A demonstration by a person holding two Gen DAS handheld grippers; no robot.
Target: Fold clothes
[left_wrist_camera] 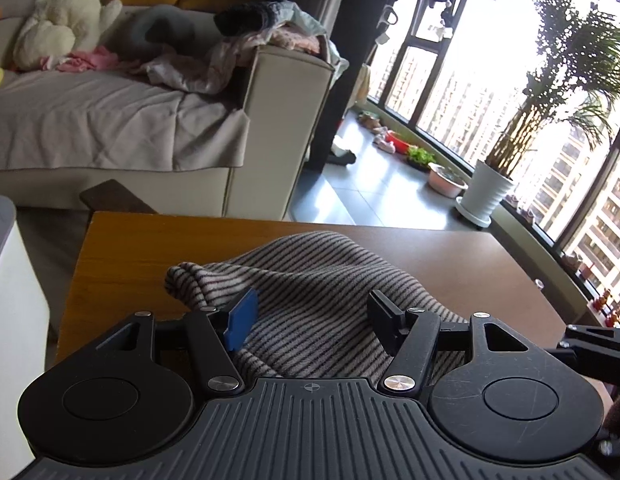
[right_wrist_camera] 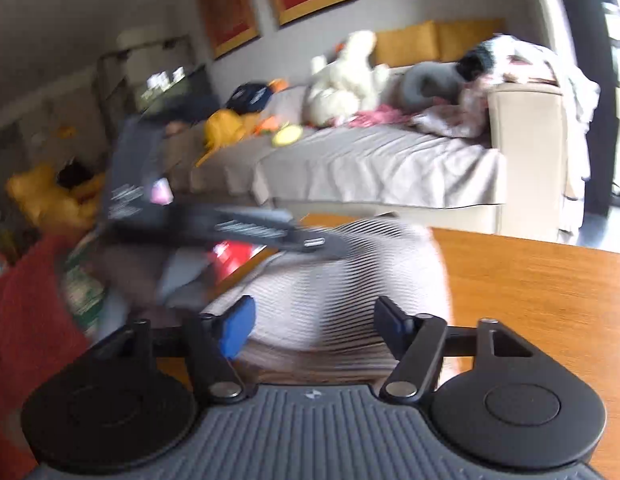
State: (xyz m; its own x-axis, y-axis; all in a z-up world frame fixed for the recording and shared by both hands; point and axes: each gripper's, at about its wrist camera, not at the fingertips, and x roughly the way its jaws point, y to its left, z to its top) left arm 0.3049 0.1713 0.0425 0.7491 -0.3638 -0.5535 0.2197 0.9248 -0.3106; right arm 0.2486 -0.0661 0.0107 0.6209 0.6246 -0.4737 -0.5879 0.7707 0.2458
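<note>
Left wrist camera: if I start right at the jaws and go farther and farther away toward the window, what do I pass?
striped cloth → wooden table → dark tiled floor → pink bowl → white plant pot → window

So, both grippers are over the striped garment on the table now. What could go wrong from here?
1. The left gripper stands open with no cloth pinched; closing may catch only the top layer of the bunched striped garment.
2. The garment reaches the far edge of the table and might slide off if pushed.
3. The right gripper works close beside the left, so they might collide.
</note>
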